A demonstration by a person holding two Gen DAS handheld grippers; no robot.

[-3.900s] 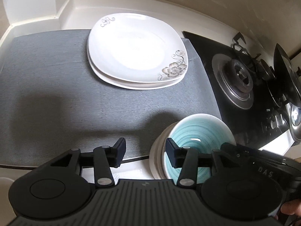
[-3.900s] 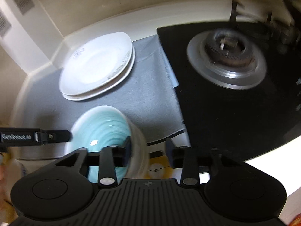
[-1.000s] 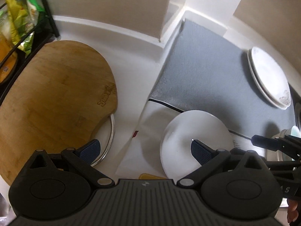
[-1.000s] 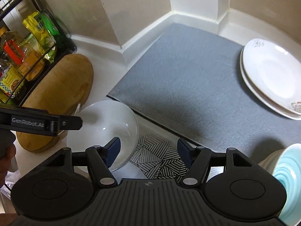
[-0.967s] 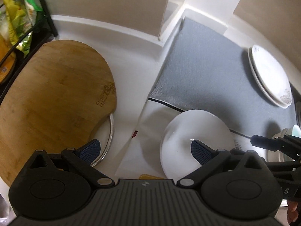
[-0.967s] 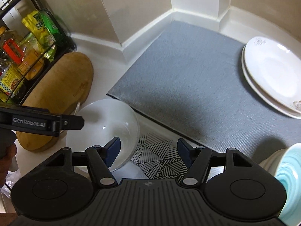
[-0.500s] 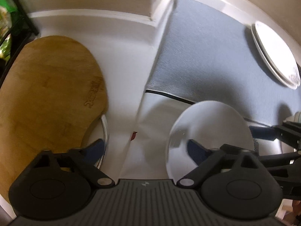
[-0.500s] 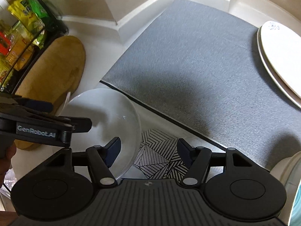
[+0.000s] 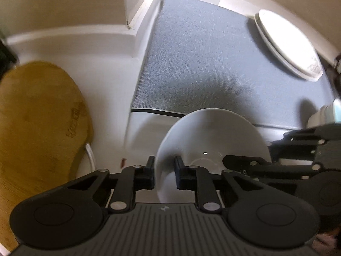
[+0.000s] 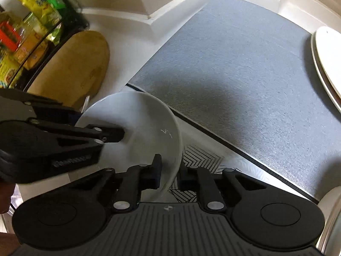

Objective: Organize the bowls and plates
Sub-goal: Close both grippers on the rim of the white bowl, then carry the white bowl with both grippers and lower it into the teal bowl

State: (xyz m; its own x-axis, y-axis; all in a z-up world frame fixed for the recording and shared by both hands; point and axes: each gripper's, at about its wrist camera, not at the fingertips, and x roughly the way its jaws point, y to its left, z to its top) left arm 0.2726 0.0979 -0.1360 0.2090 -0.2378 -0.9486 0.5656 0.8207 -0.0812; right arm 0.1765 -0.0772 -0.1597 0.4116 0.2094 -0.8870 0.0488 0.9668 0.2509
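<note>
- The left gripper [image 9: 164,173] has just closed its jaws on the left rim of the white bowl [image 9: 213,136], one pad inside and one outside.
- The right gripper [image 10: 169,170] has just closed on the bowl's opposite rim.
- Ahead of both lies the grey mat [image 10: 245,64]; the stacked plates [image 9: 287,44] rest at its far right.

Bare grey mat [image 10: 245,68] beyond bowl [image 10: 138,123]
</note>
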